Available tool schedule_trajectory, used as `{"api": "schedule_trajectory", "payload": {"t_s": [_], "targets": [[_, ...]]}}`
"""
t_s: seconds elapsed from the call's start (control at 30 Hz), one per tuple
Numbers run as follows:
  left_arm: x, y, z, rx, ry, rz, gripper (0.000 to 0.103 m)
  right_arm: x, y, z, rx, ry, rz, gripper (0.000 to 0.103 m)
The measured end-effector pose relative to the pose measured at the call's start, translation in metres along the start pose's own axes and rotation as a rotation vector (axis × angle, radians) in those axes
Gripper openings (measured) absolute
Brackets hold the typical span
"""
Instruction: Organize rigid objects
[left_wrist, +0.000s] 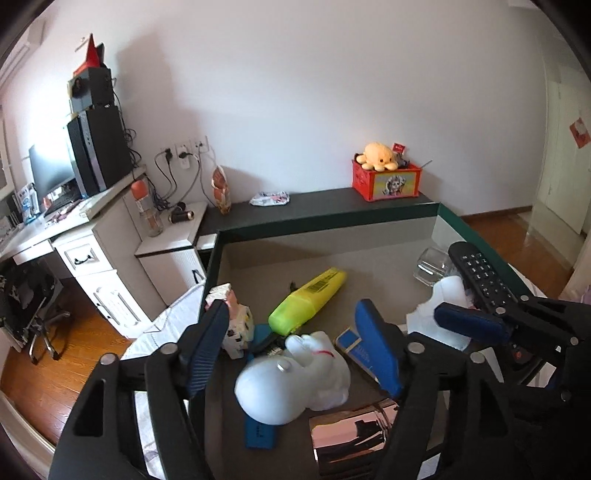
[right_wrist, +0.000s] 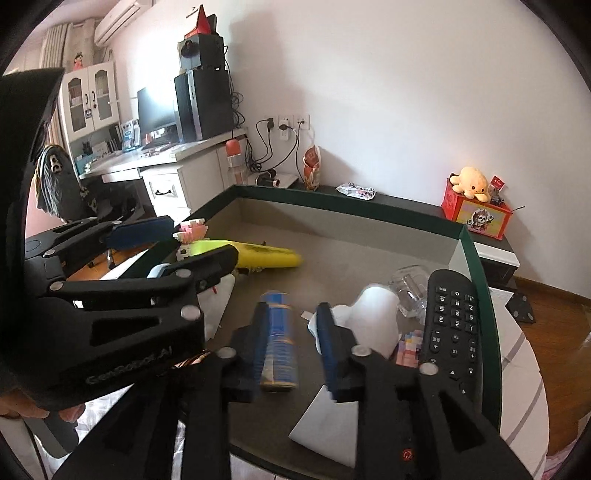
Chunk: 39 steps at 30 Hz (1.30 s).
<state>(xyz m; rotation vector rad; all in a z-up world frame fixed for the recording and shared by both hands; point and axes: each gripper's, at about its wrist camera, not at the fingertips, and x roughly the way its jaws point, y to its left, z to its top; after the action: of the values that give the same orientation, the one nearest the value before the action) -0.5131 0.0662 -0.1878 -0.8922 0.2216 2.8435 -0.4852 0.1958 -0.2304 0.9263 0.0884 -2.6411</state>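
Note:
A green-rimmed tray (left_wrist: 325, 225) with a grey floor holds several rigid things. A white dog figure (left_wrist: 295, 376) lies on it between the fingers of my left gripper (left_wrist: 291, 349), which stands open wide with neither pad touching the figure. My right gripper (right_wrist: 295, 341) hangs open over a blue and gold box (right_wrist: 279, 339); the box lies on the floor by the left finger, with a gap to the right one. A yellow-green marker-shaped case (left_wrist: 306, 302) lies further back. A black remote (right_wrist: 452, 325) rests along the right rim.
Also in the tray are a pink and white block toy (left_wrist: 236, 321), a flat blue item (left_wrist: 260, 432), a shiny copper cylinder (left_wrist: 351, 439), a clear glass (right_wrist: 410, 291), a white lump (right_wrist: 376, 314) and paper (right_wrist: 328, 424). A red box (left_wrist: 386, 181) stands on the ledge.

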Motion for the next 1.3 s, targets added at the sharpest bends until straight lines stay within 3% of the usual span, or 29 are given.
{"api": "schedule_trajectory", "payload": {"t_s": [0.07,0.13,0.23,0.27,0.33,0.47,0.6,0.7,0.93,1.3], "targets": [[-0.002,0.001,0.0,-0.003,-0.002,-0.009,0.091,0.001,0.0,-0.001,0.005,-0.002,0.002,0.041],[-0.004,0.001,0.0,-0.001,-0.01,-0.01,0.093,0.0,0.001,-0.001,0.005,-0.007,0.009,0.054],[-0.008,0.001,0.001,-0.003,-0.027,0.001,0.102,-0.002,0.003,0.0,0.0,-0.015,0.008,0.06],[-0.01,0.002,0.002,-0.007,-0.032,-0.001,0.103,-0.002,0.002,0.0,0.001,-0.018,0.006,0.064],[-0.013,0.004,0.003,-0.024,-0.037,-0.01,0.103,-0.006,0.002,0.002,-0.002,-0.025,-0.016,0.082],[-0.024,0.008,0.002,-0.069,-0.038,-0.041,0.103,-0.021,0.007,0.006,-0.034,-0.046,-0.045,0.084],[-0.053,0.008,-0.004,-0.065,-0.065,-0.03,0.103,-0.043,0.013,0.002,-0.054,-0.081,-0.115,0.103],[-0.077,0.011,-0.008,-0.085,-0.09,-0.043,0.103,-0.062,0.015,0.002,-0.053,-0.095,-0.13,0.103],[-0.122,0.022,-0.015,-0.093,-0.119,0.002,0.103,-0.111,0.013,-0.002,-0.026,-0.129,-0.22,0.103],[-0.172,0.019,-0.038,-0.073,-0.102,0.003,0.103,-0.174,0.034,-0.018,0.022,-0.175,-0.186,0.103]]}}
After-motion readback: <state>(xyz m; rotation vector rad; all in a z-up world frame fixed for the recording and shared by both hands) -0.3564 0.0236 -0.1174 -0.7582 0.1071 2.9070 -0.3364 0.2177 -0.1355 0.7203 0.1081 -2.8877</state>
